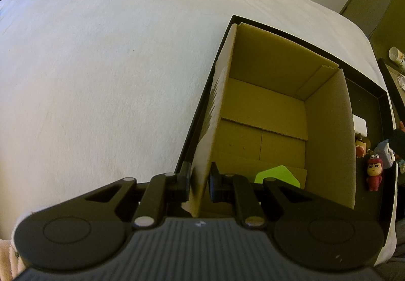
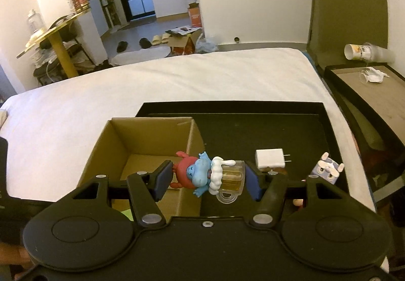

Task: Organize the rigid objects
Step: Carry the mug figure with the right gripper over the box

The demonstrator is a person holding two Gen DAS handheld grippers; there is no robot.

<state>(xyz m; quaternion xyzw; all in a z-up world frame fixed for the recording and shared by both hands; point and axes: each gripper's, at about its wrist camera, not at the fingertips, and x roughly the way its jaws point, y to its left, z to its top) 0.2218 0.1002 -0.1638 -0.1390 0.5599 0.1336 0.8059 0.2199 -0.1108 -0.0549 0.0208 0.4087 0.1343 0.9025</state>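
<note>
My left gripper [image 1: 200, 179] is pinched nearly shut on the near left wall of the cardboard box [image 1: 265, 114], bracing it. The box sits in the black tray [image 2: 253, 129] on the white bed [image 1: 101, 66].

My right gripper [image 2: 207, 176] is partly open and clamped on the blue figurine with a beer mug [image 2: 215, 176]: one pad on the red end, the other on the mug. The toy hangs sideways over the box's right wall, roughly on the box/tray boundary.

Plan for the drop, my read:
- Shift the toy left until it's fully over the box opening, clear of the wall edge.
- Go low before releasing; the mug handle sticks out and could catch the rim.
- Keep the left pinch on so the box doesn't tip.

Box holds one green piece [image 1: 277, 176] near my side. The white charger [image 2: 270, 157] and white-purple cube toy [image 2: 326, 171] wait on the tray; the red figurine [image 1: 374, 173] too.
</note>
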